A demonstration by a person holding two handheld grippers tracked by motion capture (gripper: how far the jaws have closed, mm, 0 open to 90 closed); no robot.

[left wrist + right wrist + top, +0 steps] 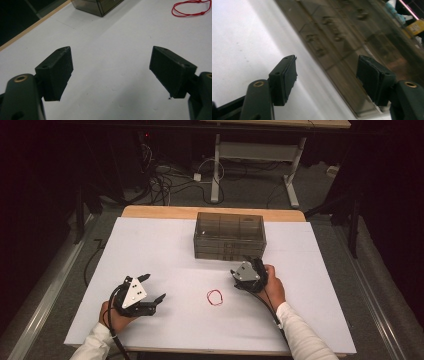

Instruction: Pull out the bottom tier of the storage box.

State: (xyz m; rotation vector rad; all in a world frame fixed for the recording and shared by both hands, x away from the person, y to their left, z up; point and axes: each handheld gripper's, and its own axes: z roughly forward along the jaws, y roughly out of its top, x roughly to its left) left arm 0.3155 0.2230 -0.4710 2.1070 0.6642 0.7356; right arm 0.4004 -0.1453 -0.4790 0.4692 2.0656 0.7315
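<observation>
At the lower left of the high view, the left gripper (154, 288) rests low on the white table (150, 245), jaws wide and empty. A red string loop (215, 297) lies at centre. To its right, the right gripper (242, 265) faces the smoky clear drawer box (230, 236), jaws apart, nothing held.

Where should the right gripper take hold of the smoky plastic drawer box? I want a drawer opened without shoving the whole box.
Probably at a drawer front on the near face of the drawer box, coming level from the person's side. The right gripper already faces that side, jaws apart and empty. The fronts look stacked and low; any pull is too blurred to make out, so a small protruding edge is my guess.
</observation>
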